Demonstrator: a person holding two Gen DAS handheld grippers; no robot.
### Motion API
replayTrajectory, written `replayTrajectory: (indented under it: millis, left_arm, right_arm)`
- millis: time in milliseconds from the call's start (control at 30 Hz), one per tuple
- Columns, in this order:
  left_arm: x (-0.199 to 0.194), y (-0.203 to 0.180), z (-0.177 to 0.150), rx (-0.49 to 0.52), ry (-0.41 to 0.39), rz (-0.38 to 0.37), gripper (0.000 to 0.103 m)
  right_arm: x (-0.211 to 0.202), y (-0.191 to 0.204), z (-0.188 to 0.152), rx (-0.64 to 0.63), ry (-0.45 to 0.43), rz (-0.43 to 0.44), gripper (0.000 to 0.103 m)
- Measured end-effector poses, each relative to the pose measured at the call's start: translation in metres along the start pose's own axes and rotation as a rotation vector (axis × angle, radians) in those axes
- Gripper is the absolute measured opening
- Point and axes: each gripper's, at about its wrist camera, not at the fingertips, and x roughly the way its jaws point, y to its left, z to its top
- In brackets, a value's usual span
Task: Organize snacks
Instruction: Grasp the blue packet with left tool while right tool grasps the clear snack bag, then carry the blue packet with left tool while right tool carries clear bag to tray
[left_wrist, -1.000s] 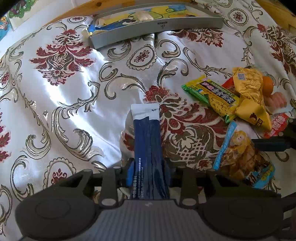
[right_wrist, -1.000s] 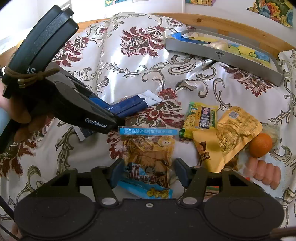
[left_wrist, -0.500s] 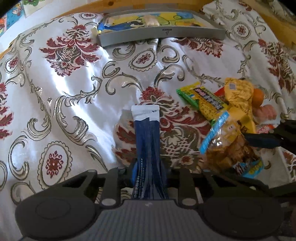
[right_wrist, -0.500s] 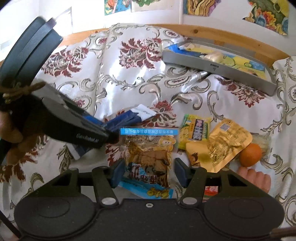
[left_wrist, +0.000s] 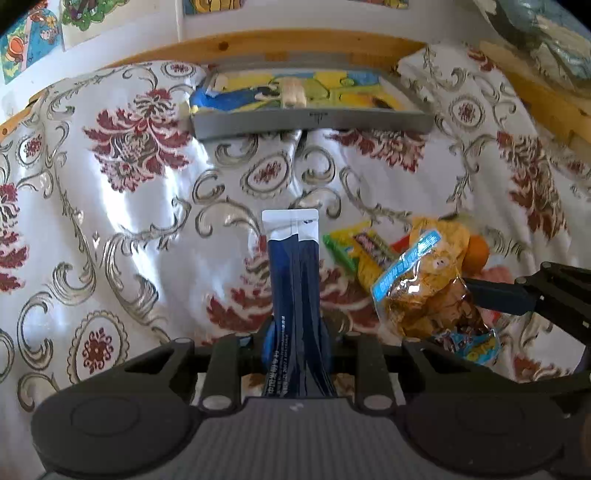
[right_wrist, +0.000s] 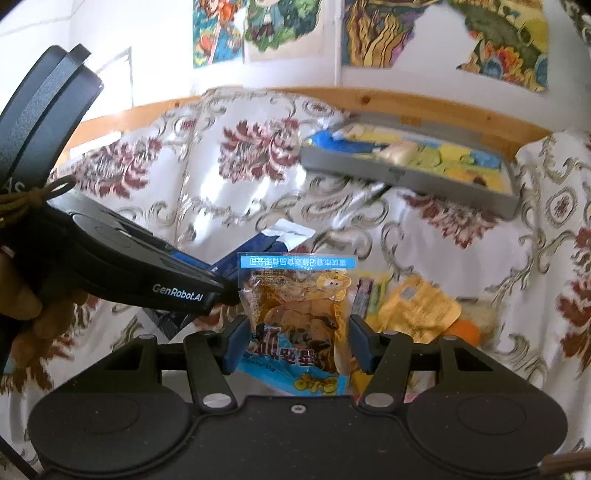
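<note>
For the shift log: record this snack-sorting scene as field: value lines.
left gripper: shut on dark blue stick packet
right gripper: shut on clear meat-snack pouch
tray: grey, at far edge of cloth, already holds packets
loose snacks: green-yellow bar, yellow pouch, orange fruit
surface: floral tablecloth
</note>
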Motion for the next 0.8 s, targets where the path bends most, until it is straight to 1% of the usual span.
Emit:
replayTrajectory:
  millis: [133,267,367,567,700,800]
  left_arm:
    - [-0.01,-0.001,0.016,0.003,-0.015,-0.025,0.027]
    - [-0.022,-0.008,0.035,0.037,-0.033,-0.04,0.027]
    - [-0.027,-0.015,0.046,0.062,-0.058,-0.034,0.027]
    - [-0.032,-0.026,0.063,0.075,-0.071,-0.029,0.027]
    - [-0.034,-0.031,0.075,0.085,-0.052,-0.032,0.027]
    - [-0.036,-0.033,0.084,0.115,-0.048,-0.027,0.027]
  right_arm:
    - [-0.008,-0.009,0.011,-0.007,-0.075,-0.034,0.059]
    - [-0.015,-0.023,0.021,0.003,-0.136,-0.074,0.059]
    - [-0.017,-0.036,0.027,0.035,-0.158,-0.097,0.059]
    - [-0.023,-0.054,0.035,0.071,-0.196,-0.13,0.059]
    - [-0.023,-0.062,0.042,0.08,-0.223,-0.14,0.059]
    - [-0.021,-0.069,0.047,0.096,-0.241,-0.149,0.059]
